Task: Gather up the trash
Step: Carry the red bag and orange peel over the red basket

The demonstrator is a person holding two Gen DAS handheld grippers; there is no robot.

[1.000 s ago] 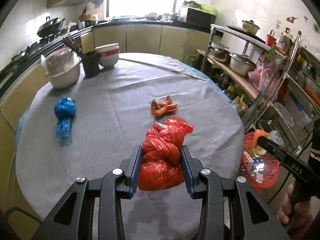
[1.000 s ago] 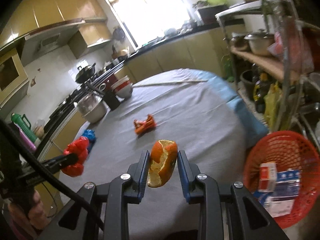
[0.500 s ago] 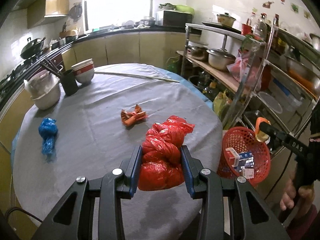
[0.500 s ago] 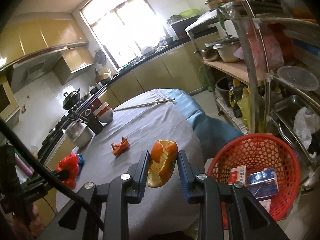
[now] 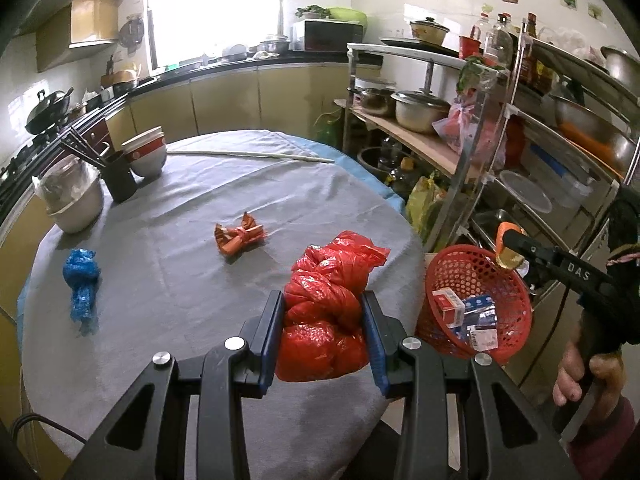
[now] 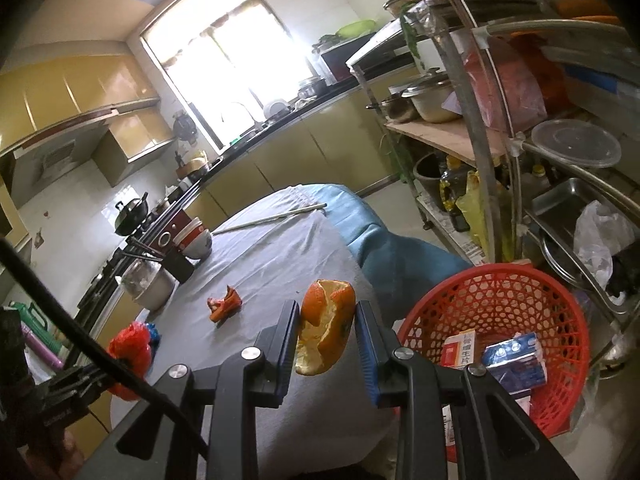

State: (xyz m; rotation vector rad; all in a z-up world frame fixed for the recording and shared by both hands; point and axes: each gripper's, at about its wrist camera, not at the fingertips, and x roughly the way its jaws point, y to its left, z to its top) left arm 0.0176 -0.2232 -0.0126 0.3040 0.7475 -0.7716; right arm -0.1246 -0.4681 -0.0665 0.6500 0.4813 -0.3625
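Left tongs clamp a knotted red plastic bag between both blue pads, held above the near right edge of the round table. Right tongs grip an orange peel, its pale inner side showing; in the left wrist view this peel sits over the far right rim of the red basket. The basket stands low, just right of the table beside the metal rack, and holds a red-and-white carton and a blue packet. On the grey cloth remain a twisted orange wrapper near the centre and a blue bag at the left. Bowls and a metal pot occupy the far left.
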